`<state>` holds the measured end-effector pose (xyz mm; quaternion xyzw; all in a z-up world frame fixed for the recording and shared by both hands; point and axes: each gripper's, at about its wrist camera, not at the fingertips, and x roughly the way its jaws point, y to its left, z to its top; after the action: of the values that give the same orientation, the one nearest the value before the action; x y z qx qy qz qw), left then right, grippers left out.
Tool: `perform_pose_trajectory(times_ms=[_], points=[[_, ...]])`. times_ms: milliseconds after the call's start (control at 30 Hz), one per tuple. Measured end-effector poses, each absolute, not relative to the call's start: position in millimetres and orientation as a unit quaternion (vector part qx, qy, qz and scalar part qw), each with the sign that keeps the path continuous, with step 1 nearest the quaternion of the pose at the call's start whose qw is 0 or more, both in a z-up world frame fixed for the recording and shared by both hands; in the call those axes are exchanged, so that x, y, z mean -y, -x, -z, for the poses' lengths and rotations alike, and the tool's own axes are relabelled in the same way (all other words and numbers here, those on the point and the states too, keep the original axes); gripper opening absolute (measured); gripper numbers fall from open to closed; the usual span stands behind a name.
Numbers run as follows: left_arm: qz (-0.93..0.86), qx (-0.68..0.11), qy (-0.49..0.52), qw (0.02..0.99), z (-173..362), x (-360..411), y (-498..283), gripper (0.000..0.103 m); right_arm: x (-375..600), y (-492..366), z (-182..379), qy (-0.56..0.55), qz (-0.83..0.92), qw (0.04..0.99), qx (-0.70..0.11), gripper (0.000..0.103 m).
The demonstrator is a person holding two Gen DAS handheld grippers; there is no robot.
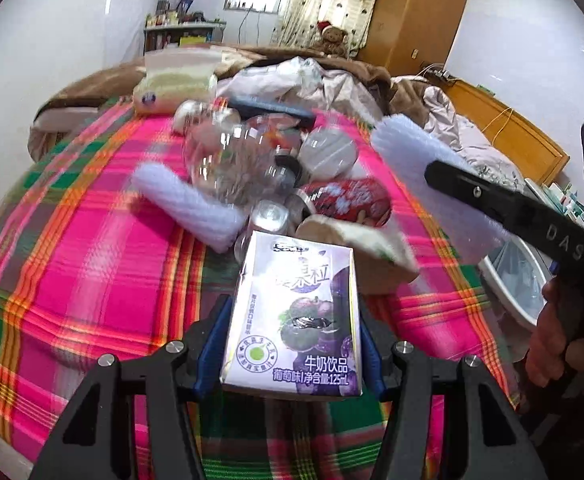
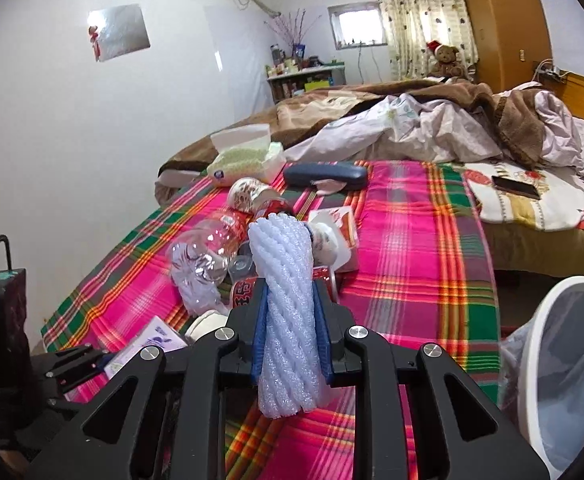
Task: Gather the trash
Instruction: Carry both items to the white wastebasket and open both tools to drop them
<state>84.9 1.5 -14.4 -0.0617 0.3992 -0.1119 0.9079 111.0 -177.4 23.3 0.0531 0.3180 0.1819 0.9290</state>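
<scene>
While both hands hover over the plaid bedspread (image 2: 412,240), each gripper already has a piece of rubbish clamped. The left gripper (image 1: 292,354) is closed partway on a small purple milk-drink carton (image 1: 294,320), its blue pads pressing the two narrow sides so the printed face looks up at the camera; that squarish, stiff paperboard box gives flat walls to squeeze, which likely explains the sideways hold. The right gripper (image 2: 290,340) is pinched nearly shut on a white foam net sleeve (image 2: 288,308), a soft, ribbed, spiralled tube that squashes thin between the pads and sticks out above and below them.

More litter lies heaped mid-bed: a crumpled clear plastic bottle (image 2: 204,252), glossy and dented, a second foam sleeve (image 1: 188,204), a red can (image 1: 348,200) lying on its side, and small shiny cans whose details blur. A dark glasses case (image 2: 326,174) and a tissue pack (image 2: 248,160) sit farther back and may not be trash at all.

A white bin (image 2: 572,360) with a thin translucent liner stands just off the bed's edge at the right, so it seems the carrying point for both items. The foam piece looks the likelier to slip, being so yielding.
</scene>
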Motion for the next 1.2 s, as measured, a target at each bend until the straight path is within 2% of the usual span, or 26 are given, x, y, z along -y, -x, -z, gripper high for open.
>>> perform_pose_trajectory(times_ms=[333, 733, 1200], points=[[0.146, -0.356, 0.044, 0.922, -33, 31, -89, 0.059, 225, -93, -39, -0.086, -0.131, 0.945, -0.288, 0.022], [0.247, -0.343, 0.012, 0.906, -57, 135, -114, 0.059, 308, -74, -40, -0.11, -0.014, 0.955, -0.275, 0.022], [0.338, -0.379, -0.038, 0.861, -35, 264, -127, 0.059, 376, -68, -1, -0.123, 0.093, 0.934, -0.323, 0.022]])
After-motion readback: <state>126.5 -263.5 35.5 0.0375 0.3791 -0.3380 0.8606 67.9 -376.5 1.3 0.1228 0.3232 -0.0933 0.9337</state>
